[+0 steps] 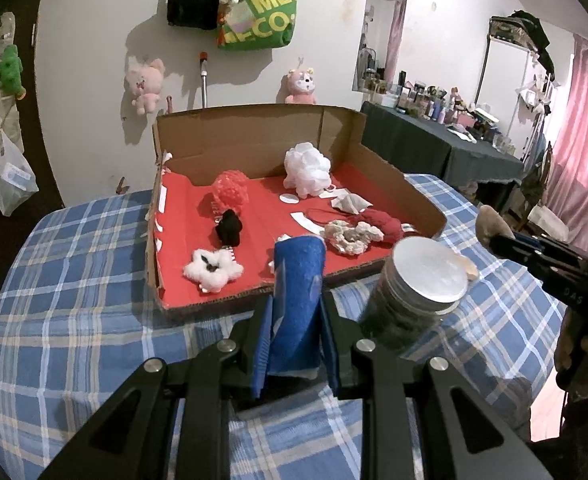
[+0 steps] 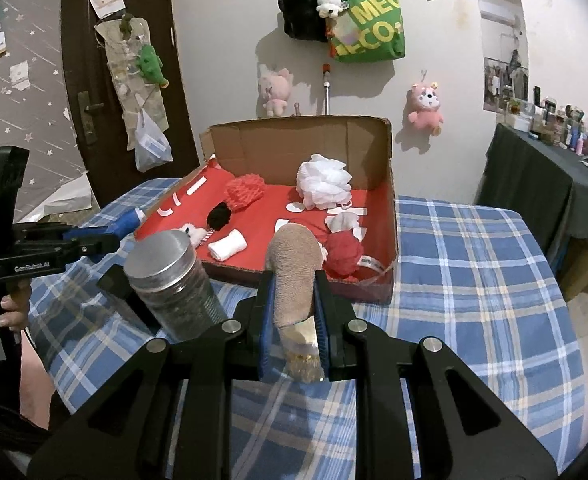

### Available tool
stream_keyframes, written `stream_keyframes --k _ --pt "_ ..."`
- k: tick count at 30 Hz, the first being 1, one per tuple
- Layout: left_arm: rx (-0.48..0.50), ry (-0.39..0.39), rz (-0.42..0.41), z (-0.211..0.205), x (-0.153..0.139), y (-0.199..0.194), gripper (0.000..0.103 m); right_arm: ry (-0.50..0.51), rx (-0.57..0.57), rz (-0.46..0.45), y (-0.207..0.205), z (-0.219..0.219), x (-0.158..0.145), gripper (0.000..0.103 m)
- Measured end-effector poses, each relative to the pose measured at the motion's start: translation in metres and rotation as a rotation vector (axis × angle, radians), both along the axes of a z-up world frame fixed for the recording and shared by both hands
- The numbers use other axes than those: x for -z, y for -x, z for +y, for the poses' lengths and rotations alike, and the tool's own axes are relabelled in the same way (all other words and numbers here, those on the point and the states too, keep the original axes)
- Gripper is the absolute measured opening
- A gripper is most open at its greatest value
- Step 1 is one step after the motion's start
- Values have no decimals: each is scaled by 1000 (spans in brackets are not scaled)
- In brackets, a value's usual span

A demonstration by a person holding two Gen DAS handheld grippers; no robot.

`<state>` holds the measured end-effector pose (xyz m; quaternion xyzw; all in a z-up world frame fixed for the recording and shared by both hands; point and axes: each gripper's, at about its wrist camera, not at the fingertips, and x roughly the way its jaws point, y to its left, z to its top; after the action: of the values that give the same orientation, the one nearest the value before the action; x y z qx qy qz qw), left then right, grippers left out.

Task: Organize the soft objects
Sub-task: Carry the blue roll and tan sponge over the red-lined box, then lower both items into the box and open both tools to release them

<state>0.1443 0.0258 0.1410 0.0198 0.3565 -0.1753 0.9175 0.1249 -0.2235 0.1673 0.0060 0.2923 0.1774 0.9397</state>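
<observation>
My left gripper (image 1: 298, 306) is shut on a rolled blue cloth (image 1: 300, 276), held above the table just short of the box's near edge. In the right wrist view my right gripper (image 2: 291, 284) is shut on a rolled tan cloth (image 2: 294, 256). The shallow cardboard box (image 1: 253, 140) with a red floor lies ahead. It holds a white mesh puff (image 1: 308, 168), a red puff (image 1: 231, 190), a black pompom (image 1: 227, 228), a white fluffy star (image 1: 211, 270), a cream scrunchie (image 1: 352, 236), a dark red puff (image 2: 344, 254) and a small white roll (image 2: 227, 246).
A jar with a metal lid (image 1: 426, 276) stands on the blue plaid tablecloth (image 1: 73, 280) between the two grippers, near the box's front edge. A dark side table (image 1: 434, 144) crowded with bottles is at the right. Bags and plush toys hang on the wall behind.
</observation>
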Motion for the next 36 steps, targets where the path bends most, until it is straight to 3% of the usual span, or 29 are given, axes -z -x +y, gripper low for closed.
stream_keyframes --k 9,20,30,36 --pt "59 8 72 -2 -1 -42 25 27 -85 57 -43 5 -4 17" --pt "136 -51 196 -19 6 -101 25 27 -240 254 -122 29 5 17" --pt "159 -109 313 -41 22 -162 25 11 -270 477 -207 52 30 18" --pt "151 -153 356 -56 37 -194 25 41 -247 538 -241 66 46 19"
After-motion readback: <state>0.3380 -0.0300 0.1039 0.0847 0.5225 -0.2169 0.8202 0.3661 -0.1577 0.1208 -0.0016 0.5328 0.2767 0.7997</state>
